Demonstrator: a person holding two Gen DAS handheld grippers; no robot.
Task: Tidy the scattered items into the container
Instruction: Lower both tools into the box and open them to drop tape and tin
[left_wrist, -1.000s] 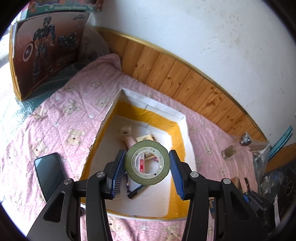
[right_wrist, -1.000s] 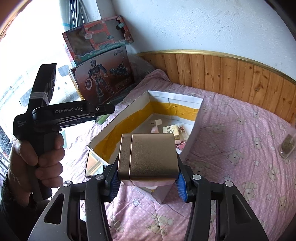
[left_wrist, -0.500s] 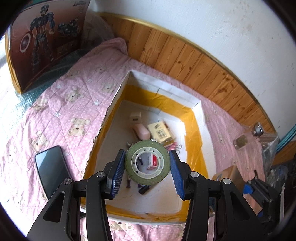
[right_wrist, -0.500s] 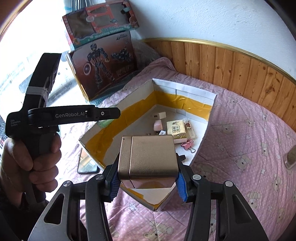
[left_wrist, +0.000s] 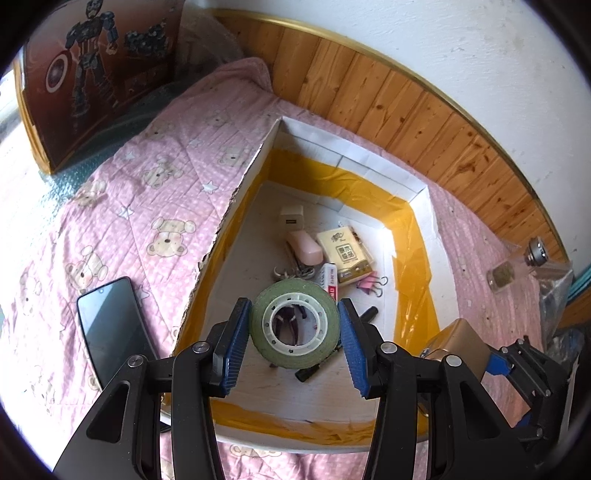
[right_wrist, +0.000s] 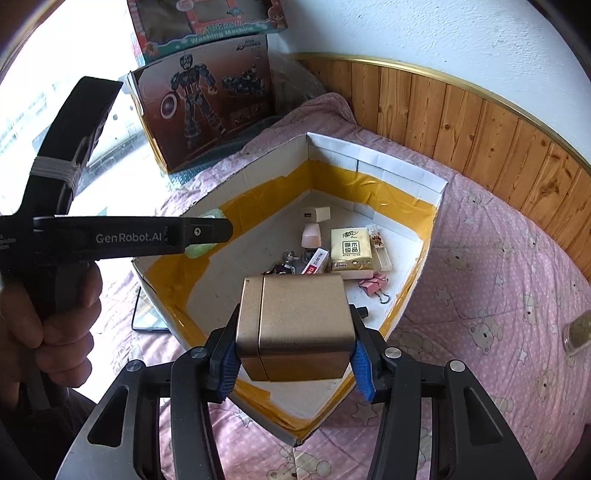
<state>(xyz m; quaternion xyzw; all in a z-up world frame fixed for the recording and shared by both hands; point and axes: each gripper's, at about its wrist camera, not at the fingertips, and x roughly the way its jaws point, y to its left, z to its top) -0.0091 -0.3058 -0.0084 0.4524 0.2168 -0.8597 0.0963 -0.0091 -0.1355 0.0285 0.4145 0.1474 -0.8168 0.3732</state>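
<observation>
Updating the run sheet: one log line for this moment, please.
left gripper: holds green tape roll over white cardboard box | right gripper: holds gold metal tin over box | nothing released yet

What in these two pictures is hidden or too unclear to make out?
- Left wrist view: dark pens behind the tape roll, mostly hidden by it.
- Left wrist view: phone, lower end covered by the left gripper.
- Right wrist view: box floor nearest the camera, blocked by the gold tin.
- Right wrist view: small jar, cut off at the edge.

bedspread: pink with bears (left_wrist: 155, 206) | toy boxes: my far left, robot box (right_wrist: 207, 107) below washing-machine box (right_wrist: 207, 22) | wall: wood panelling (left_wrist: 399, 110) under white plaster (left_wrist: 461, 44)
</observation>
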